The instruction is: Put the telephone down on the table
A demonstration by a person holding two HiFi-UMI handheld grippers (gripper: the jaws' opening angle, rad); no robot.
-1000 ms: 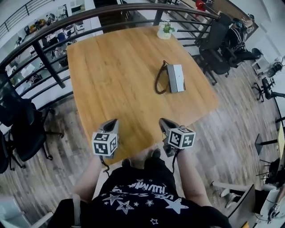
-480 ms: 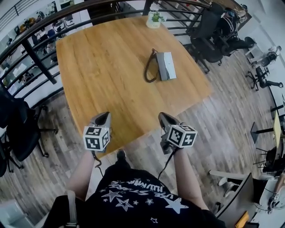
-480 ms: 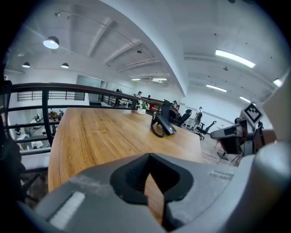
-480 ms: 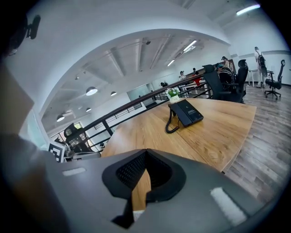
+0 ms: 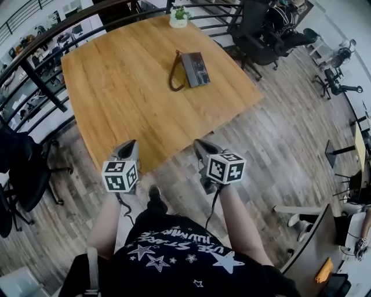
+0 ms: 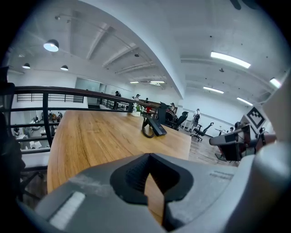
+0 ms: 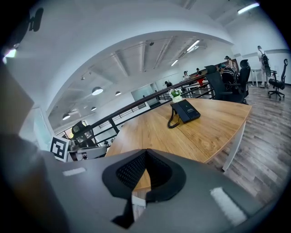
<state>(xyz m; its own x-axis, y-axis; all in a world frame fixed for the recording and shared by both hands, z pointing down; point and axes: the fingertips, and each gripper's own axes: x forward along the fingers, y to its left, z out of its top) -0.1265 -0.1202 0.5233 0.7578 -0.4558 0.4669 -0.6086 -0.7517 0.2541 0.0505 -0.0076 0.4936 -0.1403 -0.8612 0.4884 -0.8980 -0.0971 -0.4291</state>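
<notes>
With the phone (image 5: 195, 69) lying far right on the table (image 5: 110, 98) and my left gripper (image 5: 130, 146) and right gripper (image 5: 200, 146) both clenched empty by its near edge, I judge the only risk is bumping that edge and jolting the phone.

I see a wooden table (image 5: 116, 87) with a dark telephone (image 5: 194, 68) lying on it; beyond the telephone stands a small potted plant (image 5: 178, 17).
</notes>
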